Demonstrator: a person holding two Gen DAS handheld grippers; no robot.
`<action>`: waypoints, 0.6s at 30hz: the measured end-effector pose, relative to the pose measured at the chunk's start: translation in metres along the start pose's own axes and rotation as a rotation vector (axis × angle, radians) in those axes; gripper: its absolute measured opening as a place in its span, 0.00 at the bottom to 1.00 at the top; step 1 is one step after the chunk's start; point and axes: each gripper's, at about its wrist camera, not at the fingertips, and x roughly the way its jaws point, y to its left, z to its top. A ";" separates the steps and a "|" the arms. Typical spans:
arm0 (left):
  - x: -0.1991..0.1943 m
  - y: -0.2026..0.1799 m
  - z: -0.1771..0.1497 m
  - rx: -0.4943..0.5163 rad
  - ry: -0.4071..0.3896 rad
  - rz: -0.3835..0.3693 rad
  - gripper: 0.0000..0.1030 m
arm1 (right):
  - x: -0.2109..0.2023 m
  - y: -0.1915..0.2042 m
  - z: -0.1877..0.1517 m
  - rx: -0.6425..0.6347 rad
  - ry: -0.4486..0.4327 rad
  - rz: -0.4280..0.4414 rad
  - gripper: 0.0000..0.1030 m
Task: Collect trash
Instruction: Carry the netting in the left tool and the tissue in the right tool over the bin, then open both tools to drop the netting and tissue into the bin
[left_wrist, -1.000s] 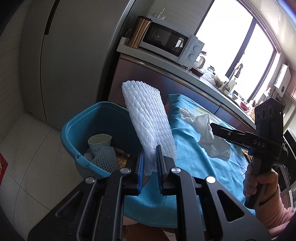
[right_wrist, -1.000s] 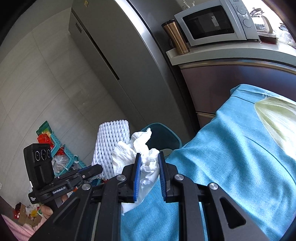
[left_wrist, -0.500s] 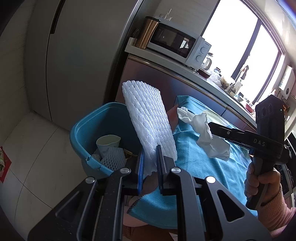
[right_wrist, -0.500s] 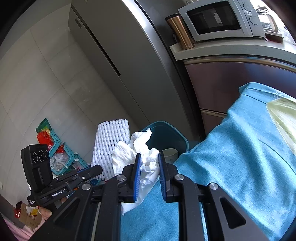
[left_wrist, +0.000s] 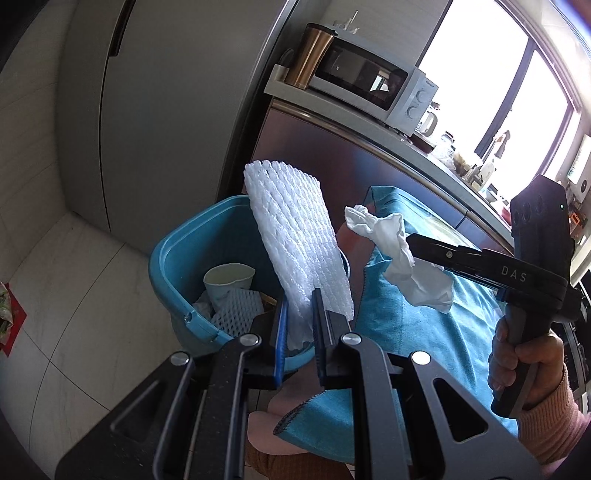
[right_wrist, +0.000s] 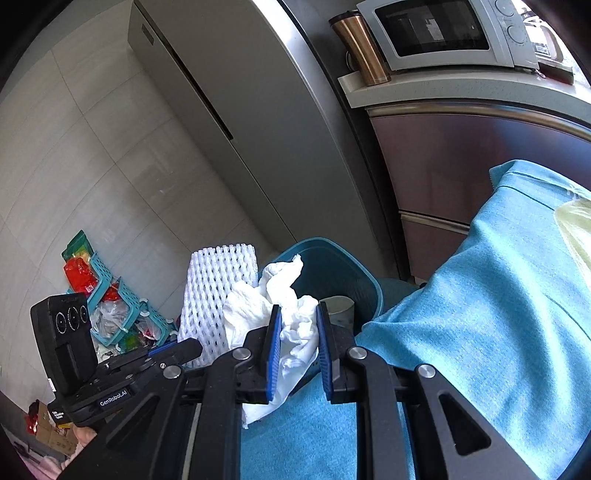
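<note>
The tall grey refrigerator (left_wrist: 155, 110) fills the view from nine to twelve o'clock, with the microwave (left_wrist: 373, 88) and a copper tumbler (left_wrist: 310, 55) at about one o'clock. The tabletop, under a blue cloth (left_wrist: 417, 332), lies at four o'clock. The blue bin (left_wrist: 184, 266) stands on the floor at the centre, beside the tabletop edge; it already holds a paper cup (left_wrist: 227, 280) and a bit of foam netting.

The left gripper (left_wrist: 297, 328) has its jaws clenched on the lower end of a white foam net sleeve (left_wrist: 295, 236), which stands up over the bin's near rim. The right gripper (right_wrist: 295, 339) grasps a crumpled white tissue (right_wrist: 269, 306), held above the cloth edge, just short of the bin.

Risks, as I judge them: the tissue, released here, would land on the cloth or floor; the long sleeve could tip over the rim.

Readable writing: "DAS" on the right gripper, "GenRoboLAI" on the left.
</note>
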 end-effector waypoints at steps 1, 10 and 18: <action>0.000 0.000 -0.001 -0.002 0.001 0.001 0.12 | 0.002 0.001 0.001 0.000 0.001 -0.003 0.16; 0.013 0.003 -0.003 -0.017 0.018 0.018 0.13 | 0.023 0.010 0.008 -0.003 0.025 -0.043 0.16; 0.028 0.005 -0.003 -0.019 0.043 0.044 0.13 | 0.043 0.014 0.013 0.001 0.054 -0.082 0.17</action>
